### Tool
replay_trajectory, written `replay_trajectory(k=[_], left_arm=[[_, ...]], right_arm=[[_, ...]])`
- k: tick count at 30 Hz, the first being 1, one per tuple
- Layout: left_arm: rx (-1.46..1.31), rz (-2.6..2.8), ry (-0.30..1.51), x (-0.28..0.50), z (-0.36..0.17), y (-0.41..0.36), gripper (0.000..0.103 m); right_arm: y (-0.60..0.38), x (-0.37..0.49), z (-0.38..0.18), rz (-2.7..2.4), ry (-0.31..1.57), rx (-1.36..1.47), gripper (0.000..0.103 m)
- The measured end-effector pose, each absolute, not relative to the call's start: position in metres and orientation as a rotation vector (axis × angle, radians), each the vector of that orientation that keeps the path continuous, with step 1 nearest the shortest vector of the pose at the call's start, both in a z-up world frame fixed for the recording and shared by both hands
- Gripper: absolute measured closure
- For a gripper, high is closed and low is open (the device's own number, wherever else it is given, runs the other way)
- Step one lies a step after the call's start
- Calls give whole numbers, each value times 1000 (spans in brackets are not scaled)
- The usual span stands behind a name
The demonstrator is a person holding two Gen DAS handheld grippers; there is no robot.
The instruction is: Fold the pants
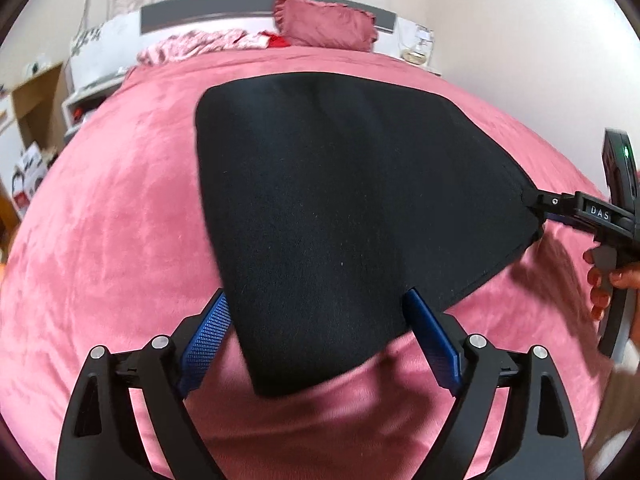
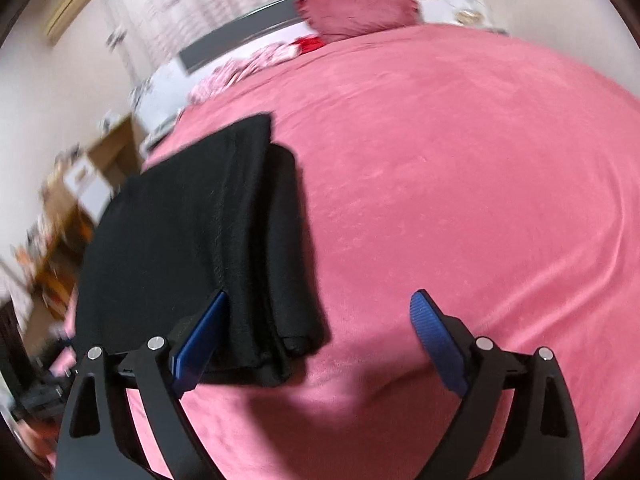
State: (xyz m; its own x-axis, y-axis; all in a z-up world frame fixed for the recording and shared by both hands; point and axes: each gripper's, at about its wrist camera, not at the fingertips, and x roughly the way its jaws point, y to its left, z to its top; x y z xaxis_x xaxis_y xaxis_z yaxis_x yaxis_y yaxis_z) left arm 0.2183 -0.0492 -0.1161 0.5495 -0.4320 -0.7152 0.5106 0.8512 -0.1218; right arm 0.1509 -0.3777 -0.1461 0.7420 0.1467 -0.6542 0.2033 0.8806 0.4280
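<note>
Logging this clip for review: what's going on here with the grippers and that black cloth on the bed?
A person with a handheld gripper in each hand is folding black pants on a pink bedspread. The pants lie folded in layers on the bed. The left gripper stands open with the near end of the pants between its fingers, not pinched. The right gripper is open too, at the pants' right edge, its left finger lying over the cloth. Neither holds the fabric now.

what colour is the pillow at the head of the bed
Dusty pink, close to the blanket's shade; the pillow shows best in the left wrist view.
</note>
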Motion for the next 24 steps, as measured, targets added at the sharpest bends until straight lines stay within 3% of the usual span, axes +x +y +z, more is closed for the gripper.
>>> replay_trajectory(k=[4, 7, 13, 24], left_arm=[[140, -543, 849, 203, -117, -49, 16], [167, -557, 900, 183, -128, -54, 15], [46, -488, 925, 144, -144, -45, 4], [17, -373, 851, 113, -126, -27, 4]], right_arm=[[-390, 137, -152, -67, 752, 643, 12], [-380, 124, -146, -97, 756, 603, 11], [-342, 99, -148, -141, 828, 517, 5], [-276, 68, -144, -144, 858, 296, 2]])
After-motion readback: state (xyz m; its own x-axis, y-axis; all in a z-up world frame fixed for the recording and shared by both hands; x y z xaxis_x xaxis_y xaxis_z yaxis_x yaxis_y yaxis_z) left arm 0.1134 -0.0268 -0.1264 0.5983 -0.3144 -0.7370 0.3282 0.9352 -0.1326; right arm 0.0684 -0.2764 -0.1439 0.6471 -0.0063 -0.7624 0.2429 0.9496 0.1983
